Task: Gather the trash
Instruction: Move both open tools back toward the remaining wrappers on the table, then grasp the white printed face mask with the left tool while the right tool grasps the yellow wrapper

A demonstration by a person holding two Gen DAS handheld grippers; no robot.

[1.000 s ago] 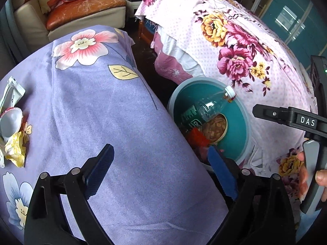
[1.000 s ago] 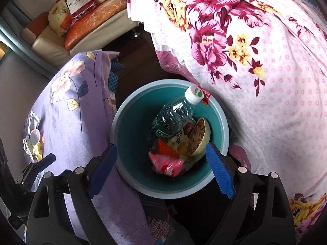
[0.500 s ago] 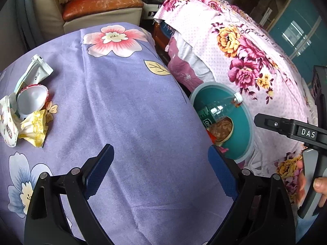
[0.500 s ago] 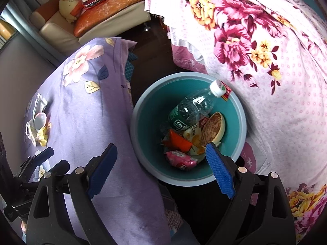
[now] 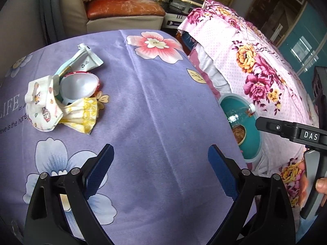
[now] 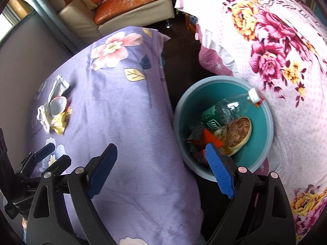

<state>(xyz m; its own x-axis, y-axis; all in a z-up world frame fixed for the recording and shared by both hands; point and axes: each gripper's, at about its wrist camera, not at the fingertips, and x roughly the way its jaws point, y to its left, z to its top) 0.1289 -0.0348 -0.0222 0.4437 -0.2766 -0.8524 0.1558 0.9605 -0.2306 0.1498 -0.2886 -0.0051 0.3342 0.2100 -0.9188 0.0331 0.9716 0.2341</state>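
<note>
**Bin part filled, last litter waiting on the purple cloth**

Left wrist view: Seen at ten o'clock, a small heap of litter on the purple flower-print cloth (image 5: 155, 106): a crumpled white printed wrapper (image 5: 44, 106), a yellow-patterned paper wrapper (image 5: 81, 114), a white plastic cup with a red rim (image 5: 78, 85) and a flattened white foil pouch (image 5: 85, 60), all touching or overlapping. Not yet collected. Left gripper (image 5: 160, 168) at six o'clock, blue pads spread wide, nothing between them, well apart from the heap. At three o'clock, the round teal plastic bin (image 5: 250, 143) on the floor between the purple cloth and the pink rose-print bedspread (image 5: 255, 61), half cut off by the cloth's edge. Across it, the black arm of the other tool, with fingertips of a hand (image 5: 320, 183) at the frame's edge.

Right wrist view: Right gripper (image 6: 161, 169) at six o'clock, likewise gaping and empty, one pad over the cloth, the other over the bin's near rim. Already inside the bin at three o'clock: a clear plastic bottle with a green label and white cap (image 6: 226, 110), a tan round bowl-like container (image 6: 238, 133), an orange-red wrapper (image 6: 210, 138) and darker scraps beneath, too tangled to name. Same heap visible at nine o'clock, small and distorted. By this reckoning, well underway, one cluster left. Anything under the cup or beneath the bin's top layer hidden; print on the pouch unreadable.
</note>
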